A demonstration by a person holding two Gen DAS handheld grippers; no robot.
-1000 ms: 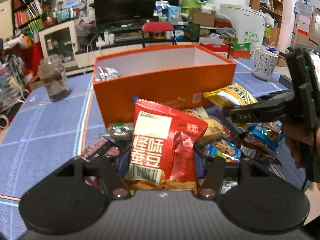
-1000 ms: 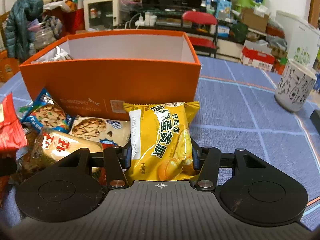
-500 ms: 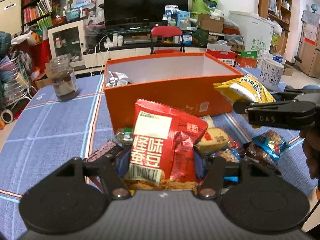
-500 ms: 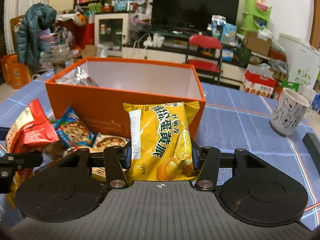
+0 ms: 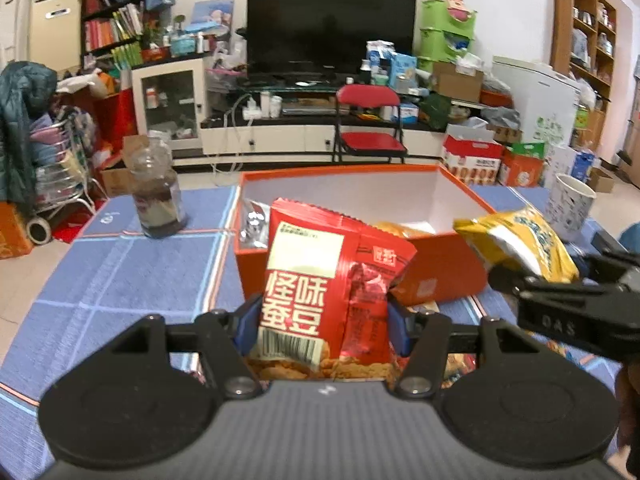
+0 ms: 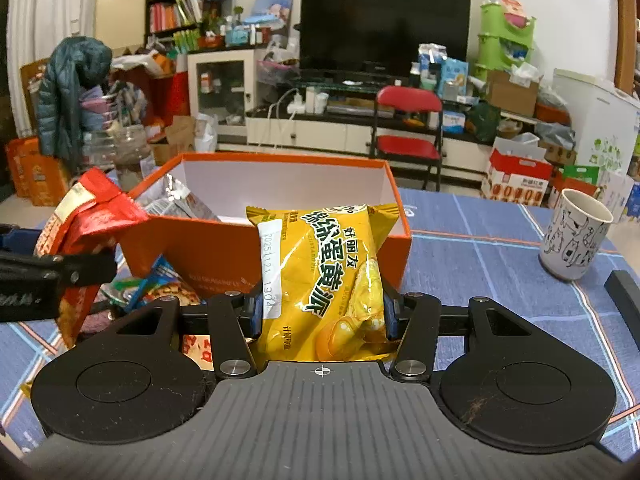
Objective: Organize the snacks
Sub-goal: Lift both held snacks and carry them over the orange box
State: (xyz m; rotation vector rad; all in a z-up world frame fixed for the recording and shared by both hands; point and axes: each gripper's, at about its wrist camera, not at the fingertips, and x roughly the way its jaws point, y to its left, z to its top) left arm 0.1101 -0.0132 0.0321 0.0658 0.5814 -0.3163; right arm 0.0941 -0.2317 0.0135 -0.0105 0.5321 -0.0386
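My left gripper [image 5: 322,316] is shut on a red snack bag [image 5: 324,292] with white characters, held upright in front of the orange box [image 5: 440,276]. My right gripper [image 6: 322,308] is shut on a yellow snack packet [image 6: 324,276], also raised before the orange box [image 6: 224,252]. Each view shows the other gripper's load: the yellow packet [image 5: 520,244] at the right, the red bag [image 6: 88,216] at the left. The box, white inside, holds a silvery packet [image 6: 176,200] at its left end. Loose cookie packets [image 6: 160,288] lie on the table below.
A blue checked tablecloth [image 5: 120,280] covers the table. A glass jar [image 5: 156,196] stands left of the box, and a white patterned cup [image 6: 572,236] stands at the right. A black bar [image 6: 624,296] lies near the right edge. A red chair and a TV stand fill the room behind.
Both grippers have risen with their packets, so the box's inside shows more and the snack pile has dropped lower in view. The grips are unchanged.
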